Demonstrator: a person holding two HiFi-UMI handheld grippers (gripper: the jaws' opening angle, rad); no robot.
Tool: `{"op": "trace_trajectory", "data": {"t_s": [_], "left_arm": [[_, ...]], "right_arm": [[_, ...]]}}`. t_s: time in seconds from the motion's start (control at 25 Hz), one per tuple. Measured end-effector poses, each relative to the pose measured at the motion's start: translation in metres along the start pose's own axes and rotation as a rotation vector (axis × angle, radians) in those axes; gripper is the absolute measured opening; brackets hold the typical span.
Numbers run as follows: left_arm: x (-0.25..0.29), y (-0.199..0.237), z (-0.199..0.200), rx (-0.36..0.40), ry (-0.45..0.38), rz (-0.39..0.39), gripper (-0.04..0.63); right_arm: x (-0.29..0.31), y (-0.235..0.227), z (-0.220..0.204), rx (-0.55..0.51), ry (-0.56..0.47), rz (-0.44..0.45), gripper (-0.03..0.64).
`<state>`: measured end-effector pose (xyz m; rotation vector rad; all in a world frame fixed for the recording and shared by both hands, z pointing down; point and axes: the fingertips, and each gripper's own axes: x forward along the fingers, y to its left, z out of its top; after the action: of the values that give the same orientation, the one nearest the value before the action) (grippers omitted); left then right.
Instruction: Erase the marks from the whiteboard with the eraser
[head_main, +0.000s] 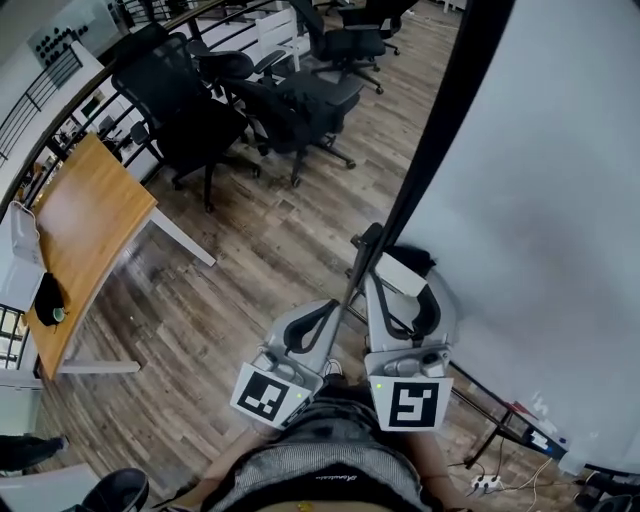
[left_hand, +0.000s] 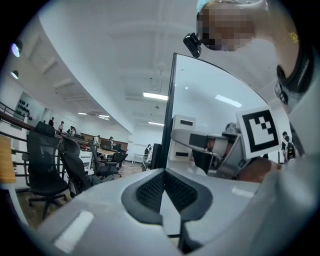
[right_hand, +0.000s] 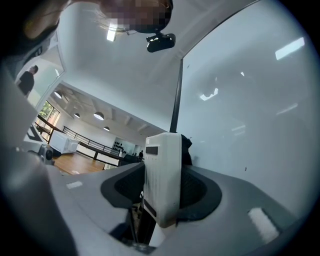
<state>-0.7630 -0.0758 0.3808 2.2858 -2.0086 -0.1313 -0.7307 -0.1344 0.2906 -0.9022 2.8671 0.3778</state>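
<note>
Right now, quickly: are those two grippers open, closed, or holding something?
Left gripper: closed, with nothing in it.
Right gripper: closed on the white eraser.

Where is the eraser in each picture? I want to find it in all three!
Head view: the eraser is low and right of centre, held by the right gripper.
Left gripper view: it is the white block just right of centre, left of the square marker.
Right gripper view: it stands upright in the middle, between the jaws.
Shared landmark: the whiteboard's black edge, which runs close by the eraser in every view.
</note>
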Motion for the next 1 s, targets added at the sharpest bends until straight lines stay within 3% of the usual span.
{"op": "trace_trajectory", "data": {"t_s": [0.32, 0.68, 1.0], "left_arm": [[-0.006, 0.010, -0.008, 0.002, 0.023, 0.030, 0.003], [-0.016, 0.012, -0.019, -0.007, 0.048, 0.066, 0.003], [-0.017, -0.002, -0.022, 0.000, 0.060, 0.035, 0.003]], "right_arm": [[0.001, 0.012, -0.037, -0.040, 0.063, 0.037, 0.201], [-0.009, 0.024, -0.093, -0.026, 0.237, 0.078, 0.201], [-0.020, 0.019, -0.091, -0.010, 0.228, 0.065, 0.199]]}}
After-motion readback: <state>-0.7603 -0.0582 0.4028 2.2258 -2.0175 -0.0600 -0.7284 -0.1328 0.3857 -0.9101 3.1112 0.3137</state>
